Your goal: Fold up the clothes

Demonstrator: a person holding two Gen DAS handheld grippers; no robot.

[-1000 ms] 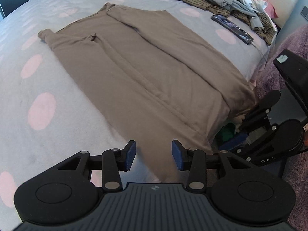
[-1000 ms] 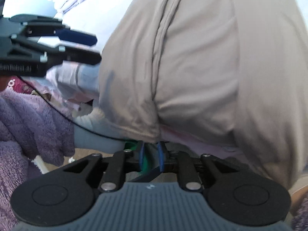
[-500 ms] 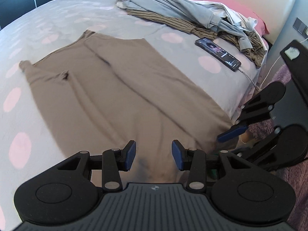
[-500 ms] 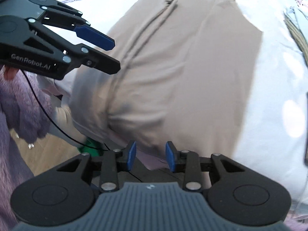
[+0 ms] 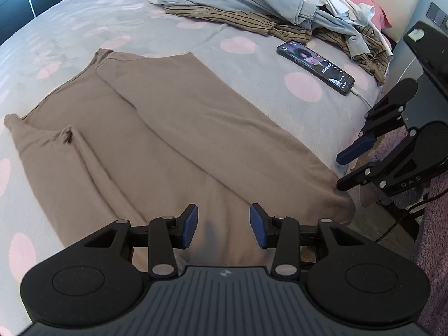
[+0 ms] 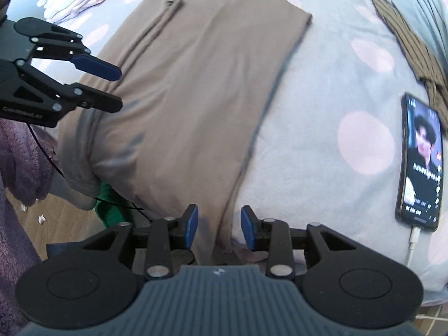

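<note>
Two grippers hang over the near edge of the bed [image 5: 252, 64]. The left gripper [image 5: 223, 225] has its jaws spread, nothing between them; the right gripper [image 6: 219, 225] likewise stands parted and empty above the hem. The brown long-sleeved top [image 5: 156, 140] lies flat on the grey, pink-dotted bedspread, sleeves folded inward, its hem draped over the bed's edge. Beyond it lies a lit phone [image 5: 315, 67] on a cable, then a heap of grey and striped clothes [image 5: 252, 8].
</note>
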